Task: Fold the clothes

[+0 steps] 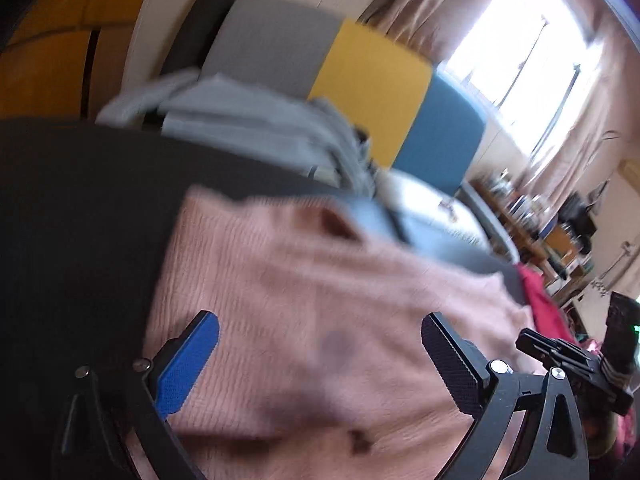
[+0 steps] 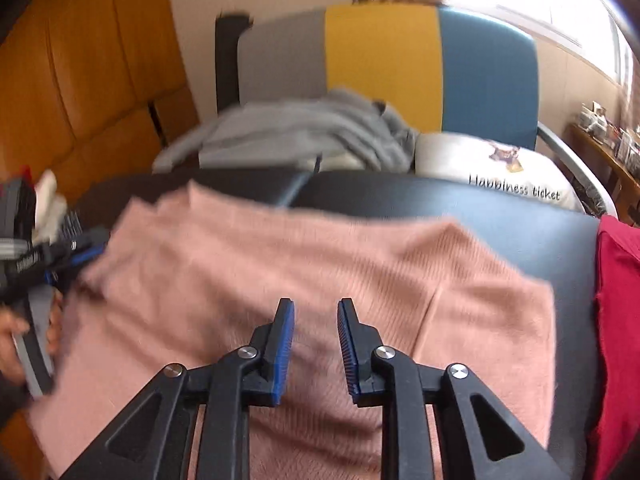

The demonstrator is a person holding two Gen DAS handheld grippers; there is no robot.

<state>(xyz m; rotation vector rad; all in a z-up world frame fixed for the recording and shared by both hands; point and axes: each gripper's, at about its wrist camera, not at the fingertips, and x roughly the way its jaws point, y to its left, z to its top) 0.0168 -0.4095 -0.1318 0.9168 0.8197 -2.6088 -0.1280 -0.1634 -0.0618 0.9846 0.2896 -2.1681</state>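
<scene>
A pink ribbed knit garment [image 2: 304,264] lies spread flat on a dark table [image 2: 460,204], filling most of the near part of its top. Above the garment's near edge, the right hand-held gripper [image 2: 316,340] points down at the cloth with its blue-padded jaws a little apart and nothing between them. The left hand-held gripper [image 1: 320,360] is over the garment's left part, its jaws spread wide and empty; in the right wrist view it shows at the garment's left edge, with the fingers of a hand [image 2: 16,344] around its handle. Both views are blurred. A red cloth [image 2: 616,320] lies at the table's right end, just beside the pink garment. Beyond the table's far edge, a heap of grey clothes [image 2: 304,136] rests on a chair whose back [image 2: 384,52] is striped grey, yellow and blue. Right of the heap is a white cushion [image 2: 492,168] printed with the words "Happiness ticket". Orange padded upholstery [image 2: 80,60] rises at the far left, and a bright curtained window [image 1: 524,36] stands at the far right.
</scene>
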